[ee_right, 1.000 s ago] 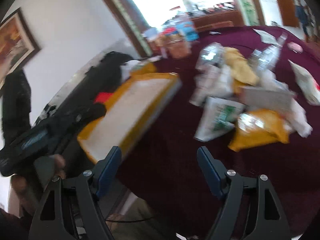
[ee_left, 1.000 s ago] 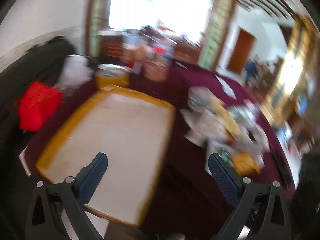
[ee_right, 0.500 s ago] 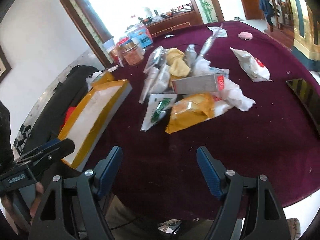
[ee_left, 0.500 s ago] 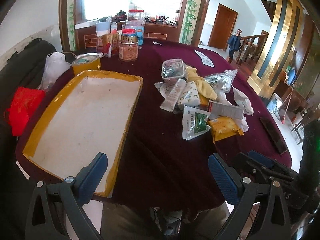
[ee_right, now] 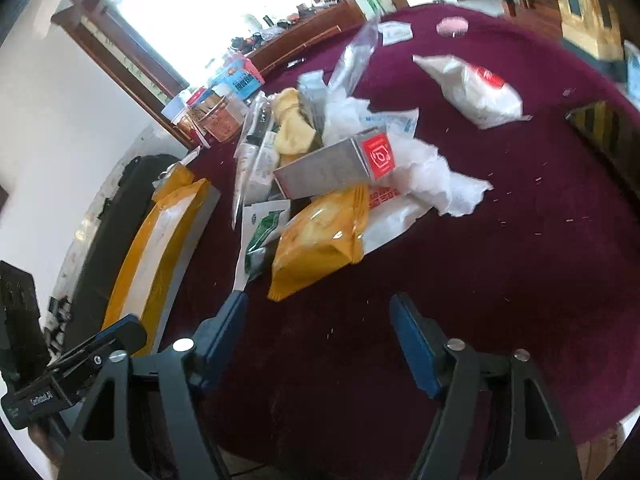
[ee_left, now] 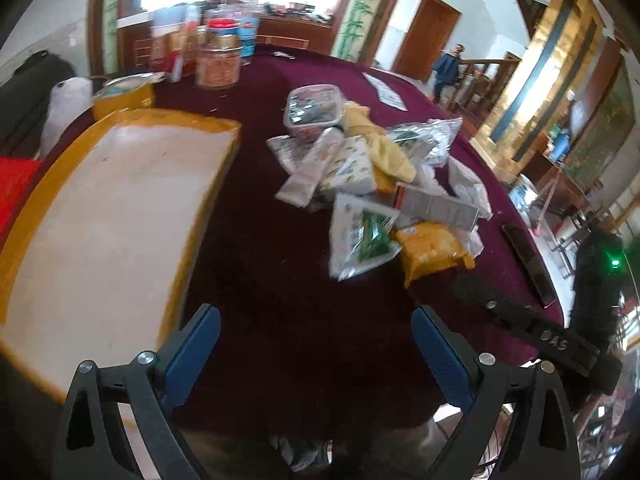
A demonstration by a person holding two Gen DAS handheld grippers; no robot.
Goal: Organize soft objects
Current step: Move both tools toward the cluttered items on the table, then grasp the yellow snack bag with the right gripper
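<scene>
Both grippers hang over the near edge of the round table (ee_left: 280,216), its cloth a deep maroon. The left gripper (ee_left: 316,344) has its blue fingers spread wide with nothing between them; the right gripper (ee_right: 320,328) is the same, wide apart and empty.

The soft things sit in one loose pile (ee_left: 376,184) around the middle of the table, toward its right side. Nearest the edge lies a puffy yellow packet (ee_right: 320,240), glossy and creased, its corner just ahead of the right gripper. Touching its left side is a flat white pouch (ee_left: 360,236) with green print. A grey carton (ee_right: 332,164) with a red end rests on top of the pile, crumpled white plastic (ee_right: 436,176) spilling out to its right. Behind it are a yellow cloth (ee_left: 380,140) and a clear tub (ee_left: 314,110).

A yellow-rimmed tray (ee_left: 44,176) with a white floor lies along the table's left edge, well apart from the pile. A white bag (ee_right: 472,88) sits alone toward the far right.
</scene>
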